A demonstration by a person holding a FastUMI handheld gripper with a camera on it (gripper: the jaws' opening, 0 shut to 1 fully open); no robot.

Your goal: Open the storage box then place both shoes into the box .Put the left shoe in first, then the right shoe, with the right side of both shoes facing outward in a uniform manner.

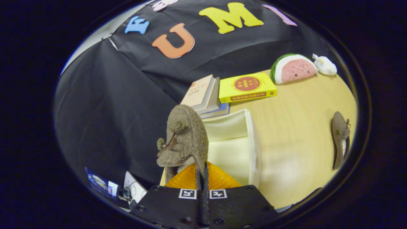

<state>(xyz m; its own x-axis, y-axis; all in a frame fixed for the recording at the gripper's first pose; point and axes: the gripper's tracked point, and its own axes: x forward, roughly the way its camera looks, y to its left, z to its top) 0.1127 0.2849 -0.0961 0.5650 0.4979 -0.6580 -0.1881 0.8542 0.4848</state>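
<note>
Hand-held gripper (202,178) is closed tight, fingers pinching the rim of a brown fuzzy shoe (184,136). The shoe hangs toe-up, long axis roughly vertical, just ahead of the fingers. The open white storage box (251,143) sits directly beyond and slightly right of the held shoe, mouth upward, on the counter (295,127). The second shoe (340,140) lies well apart to the right, on its side. Judged: lowering into the box comes next.
</note>
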